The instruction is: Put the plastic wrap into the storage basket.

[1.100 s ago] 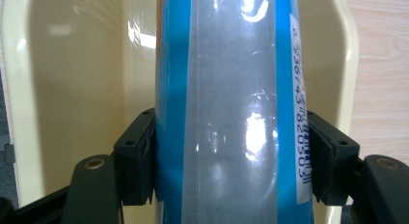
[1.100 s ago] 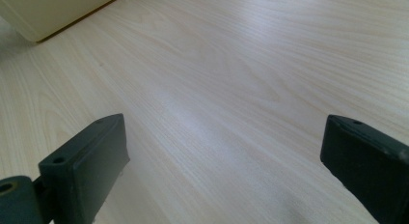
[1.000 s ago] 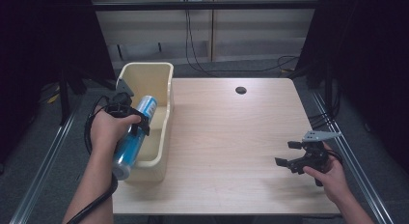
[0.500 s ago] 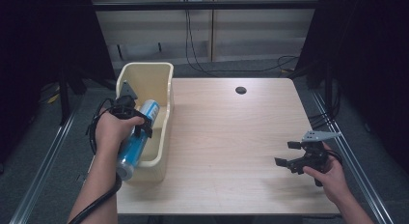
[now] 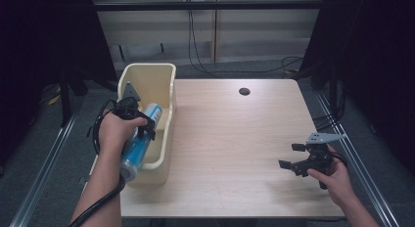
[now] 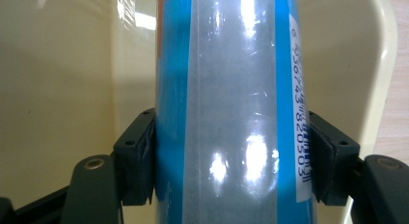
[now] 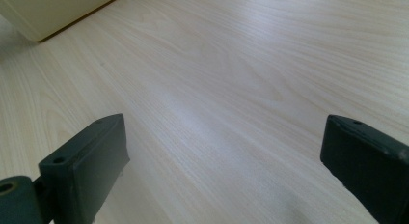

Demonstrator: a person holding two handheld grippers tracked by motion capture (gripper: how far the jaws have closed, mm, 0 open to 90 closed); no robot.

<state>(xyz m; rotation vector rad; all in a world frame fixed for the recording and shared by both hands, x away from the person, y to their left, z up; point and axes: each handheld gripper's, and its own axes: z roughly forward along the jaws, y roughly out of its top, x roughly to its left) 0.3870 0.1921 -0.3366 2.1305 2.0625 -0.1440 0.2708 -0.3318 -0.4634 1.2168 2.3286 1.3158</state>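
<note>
Left fingers (image 6: pixel 137 161) grip one blue can (image 6: pixel 226 108) over one bin (image 5: pixel 161 80); right fingers (image 7: pixel 87 171) — spread, empty.

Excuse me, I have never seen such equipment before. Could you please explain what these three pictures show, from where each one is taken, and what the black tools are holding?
There is no robot here. A person sits at a wooden table and holds a hand tool with two black jaws in each hand.

The high view looks down from above the person's side. The left gripper is shut on a blue and silver can, held over a cream plastic bin that stands at the table's left edge. The right gripper is near the right edge, open and holding nothing.

Each of the other two pictures comes from a small camera riding on one tool. In the left gripper view, both jaws press the sides of the can, with the bin's inside behind it. In the right gripper view, the jaws stand wide apart above bare wood.
</note>
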